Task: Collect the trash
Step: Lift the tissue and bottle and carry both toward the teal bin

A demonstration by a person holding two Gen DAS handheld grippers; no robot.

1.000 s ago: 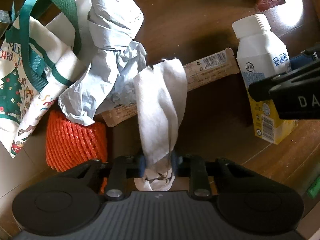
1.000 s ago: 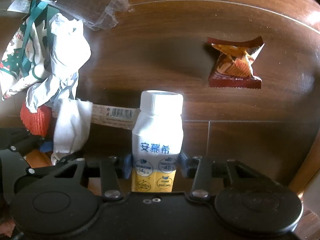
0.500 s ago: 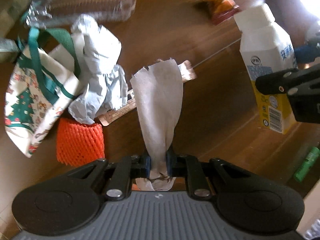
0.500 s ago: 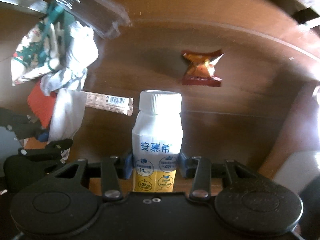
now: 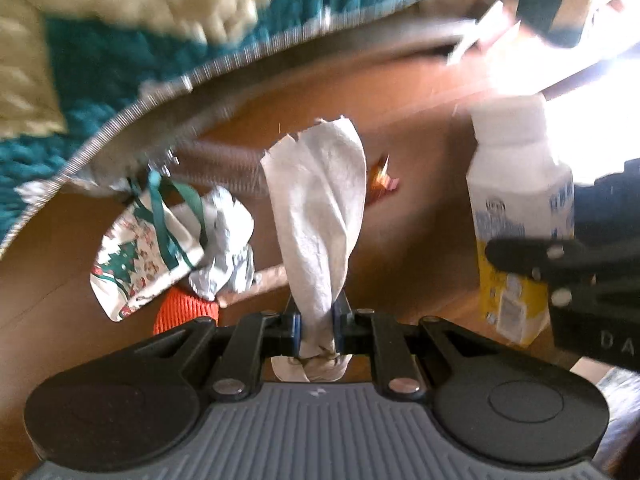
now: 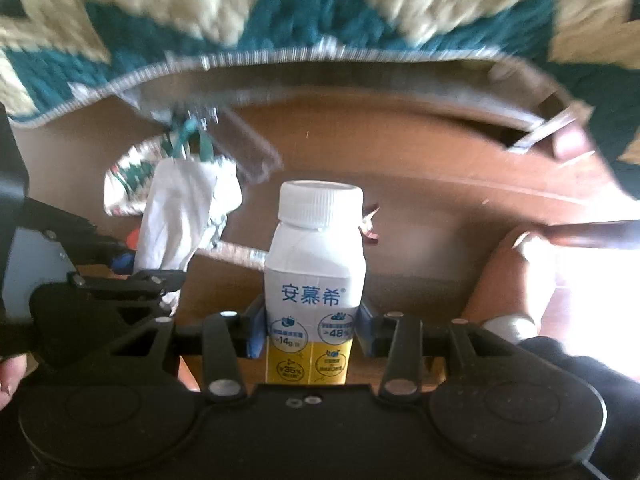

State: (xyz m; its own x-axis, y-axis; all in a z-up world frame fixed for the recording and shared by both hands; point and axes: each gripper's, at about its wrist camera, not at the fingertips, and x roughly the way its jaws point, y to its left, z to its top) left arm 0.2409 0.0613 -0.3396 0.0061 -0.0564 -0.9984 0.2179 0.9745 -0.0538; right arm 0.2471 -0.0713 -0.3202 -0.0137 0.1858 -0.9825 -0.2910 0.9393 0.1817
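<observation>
My left gripper (image 5: 316,326) is shut on a crumpled white paper towel (image 5: 320,216), which hangs high above the round wooden table (image 5: 400,92). My right gripper (image 6: 310,330) is shut on a white and yellow yogurt bottle (image 6: 314,280) with a white cap, also lifted well off the table. The bottle (image 5: 516,220) shows at the right of the left wrist view, the towel (image 6: 176,220) at the left of the right wrist view. Far below on the table lie crumpled grey paper (image 5: 228,252), a long wrapper (image 6: 236,254) and a brown snack packet (image 5: 382,180).
A Christmas-print tote bag (image 5: 136,260) with green handles, an orange foam net (image 5: 184,308) and a clear plastic tray (image 6: 248,148) lie at the table's left. A teal and cream rug (image 6: 280,12) surrounds the table. A person's knee (image 6: 516,276) shows at the right.
Both grippers have risen far above the table with the paper towel and the bottle; the table's rim and the rug have come into view. The left jaws have pinched tighter on the towel.
</observation>
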